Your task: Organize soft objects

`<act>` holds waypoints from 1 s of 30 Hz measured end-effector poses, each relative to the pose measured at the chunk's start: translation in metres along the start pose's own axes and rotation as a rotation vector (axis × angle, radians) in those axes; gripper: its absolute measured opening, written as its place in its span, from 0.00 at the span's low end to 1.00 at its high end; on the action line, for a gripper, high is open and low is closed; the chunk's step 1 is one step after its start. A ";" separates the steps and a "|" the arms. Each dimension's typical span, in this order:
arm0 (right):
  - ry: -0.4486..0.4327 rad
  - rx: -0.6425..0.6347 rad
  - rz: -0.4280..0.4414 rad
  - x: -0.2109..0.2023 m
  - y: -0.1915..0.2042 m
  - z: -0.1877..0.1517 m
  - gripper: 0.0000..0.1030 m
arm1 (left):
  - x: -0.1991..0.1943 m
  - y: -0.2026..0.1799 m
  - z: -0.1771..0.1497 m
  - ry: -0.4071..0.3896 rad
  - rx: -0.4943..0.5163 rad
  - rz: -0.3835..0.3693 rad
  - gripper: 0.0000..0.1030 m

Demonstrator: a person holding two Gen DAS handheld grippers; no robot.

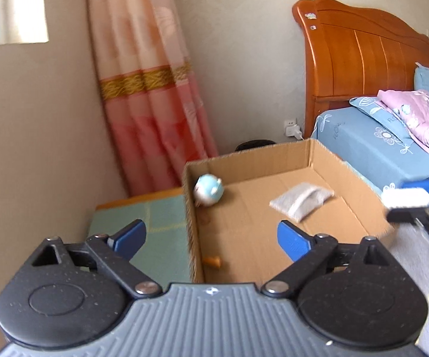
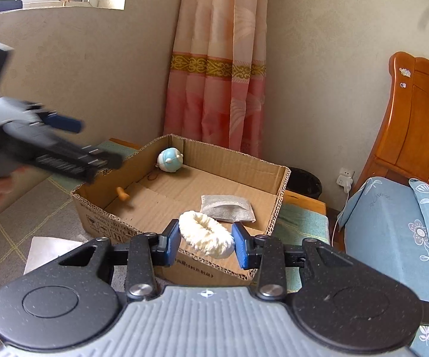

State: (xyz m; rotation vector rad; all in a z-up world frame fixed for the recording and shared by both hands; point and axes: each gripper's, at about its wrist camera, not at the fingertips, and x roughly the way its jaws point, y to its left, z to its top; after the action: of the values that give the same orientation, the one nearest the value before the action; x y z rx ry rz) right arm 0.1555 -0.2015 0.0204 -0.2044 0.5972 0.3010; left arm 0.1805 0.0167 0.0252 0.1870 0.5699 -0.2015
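Observation:
An open cardboard box sits on the floor by the bed. Inside it lie a round blue-and-white plush toy, a grey fabric pouch and a small orange piece. My left gripper hovers over the box's near left corner, open, with nothing between its fingers. My right gripper is shut on a fluffy white soft ring, held above the box's front wall; in the left wrist view it shows blurred as the right gripper.
A bed with a blue floral sheet and a wooden headboard stands to the right. A pink curtain hangs behind the box. A dark bin and a wall socket are beyond it. A white sheet lies on the green mat.

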 end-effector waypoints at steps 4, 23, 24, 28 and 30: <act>0.010 -0.010 0.003 0.012 0.004 0.010 0.41 | -0.031 0.005 -0.026 0.019 -0.048 0.007 0.98; 0.091 0.016 0.009 0.138 0.041 0.106 0.71 | -0.069 0.047 -0.083 0.049 -0.180 0.188 0.99; 0.084 0.011 0.004 0.141 0.043 0.107 0.91 | -0.069 0.049 -0.084 0.049 -0.185 0.188 0.99; 0.091 -0.003 -0.006 0.141 0.050 0.104 1.00 | -0.070 0.052 -0.089 0.057 -0.191 0.175 0.99; 0.096 -0.018 -0.013 0.135 0.053 0.100 1.00 | -0.073 0.051 -0.090 0.059 -0.192 0.172 0.99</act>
State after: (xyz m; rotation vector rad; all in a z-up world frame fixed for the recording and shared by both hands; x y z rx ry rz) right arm 0.2956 -0.0952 0.0176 -0.2412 0.6884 0.2854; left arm 0.0866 0.0963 -0.0033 0.0551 0.6246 0.0264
